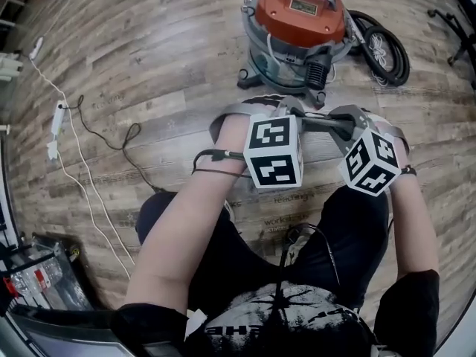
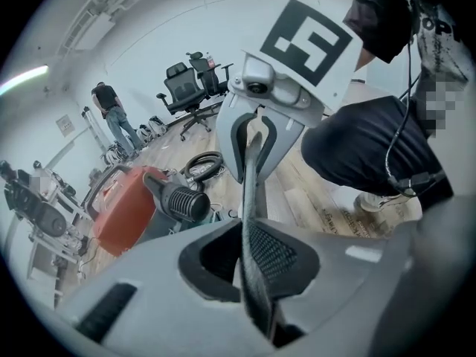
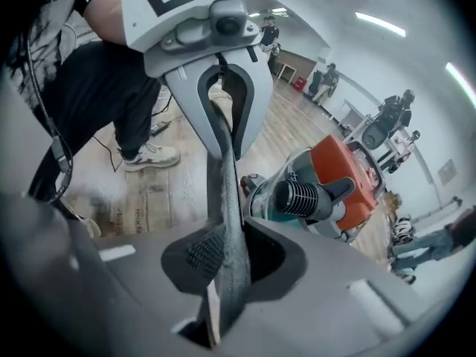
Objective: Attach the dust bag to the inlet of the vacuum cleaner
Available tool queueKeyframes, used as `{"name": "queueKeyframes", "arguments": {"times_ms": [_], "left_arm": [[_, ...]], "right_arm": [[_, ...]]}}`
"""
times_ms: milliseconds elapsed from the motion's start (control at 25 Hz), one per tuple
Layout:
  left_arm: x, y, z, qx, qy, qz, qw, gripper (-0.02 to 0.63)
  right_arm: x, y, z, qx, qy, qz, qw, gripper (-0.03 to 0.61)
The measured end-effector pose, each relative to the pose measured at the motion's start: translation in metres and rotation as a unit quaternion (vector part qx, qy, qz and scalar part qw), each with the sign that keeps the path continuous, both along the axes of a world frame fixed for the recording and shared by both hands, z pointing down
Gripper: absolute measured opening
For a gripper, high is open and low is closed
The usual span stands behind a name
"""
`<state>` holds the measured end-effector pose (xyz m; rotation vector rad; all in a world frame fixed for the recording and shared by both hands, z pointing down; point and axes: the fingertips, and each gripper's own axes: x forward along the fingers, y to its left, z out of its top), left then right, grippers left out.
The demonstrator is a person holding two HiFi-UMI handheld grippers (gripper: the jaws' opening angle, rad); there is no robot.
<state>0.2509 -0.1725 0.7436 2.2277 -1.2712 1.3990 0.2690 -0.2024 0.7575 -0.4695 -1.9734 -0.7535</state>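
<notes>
Head view: dust bag [image 1: 325, 123] stretched between both grippers, left gripper [image 2: 245, 253] and right gripper [image 3: 227, 255] each clamped on an edge; vacuum cleaner [image 1: 297, 21] just ahead, inlet [image 1: 318, 71] bare, so nothing attached yet, approach and push-on both left

Left gripper [image 1: 290, 112], right gripper [image 1: 346, 117], dust bag [image 1: 321, 123], vacuum cleaner [image 1: 297, 24]
</notes>
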Motion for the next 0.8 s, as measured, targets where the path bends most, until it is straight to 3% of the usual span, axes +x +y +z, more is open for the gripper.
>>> {"name": "queueKeyframes", "arguments": {"times_ms": [160, 320, 480, 800], "left_arm": [[0.002, -0.004, -0.002, 0.012, 0.008, 0.002, 0.9999, 0.031], [-0.004, -0.007, -0.007, 0.033, 0.013, -0.008, 0.9993, 0.038], [-0.014, -0.007, -0.005, 0.042, -0.015, -0.007, 0.999, 0.054], [-0.03, -0.014, -0.019, 0.072, -0.027, -0.036, 0.9964, 0.04]], "right_arm": [[0.001, -0.007, -0.006, 0.035, -0.01, 0.008, 0.999, 0.038], [-0.003, -0.008, -0.017, 0.024, -0.029, 0.02, 0.999, 0.034], [-0.011, -0.006, -0.023, 0.024, -0.047, 0.021, 0.998, 0.032], [-0.024, -0.015, -0.035, 0.03, -0.074, 0.034, 0.996, 0.034]]}}
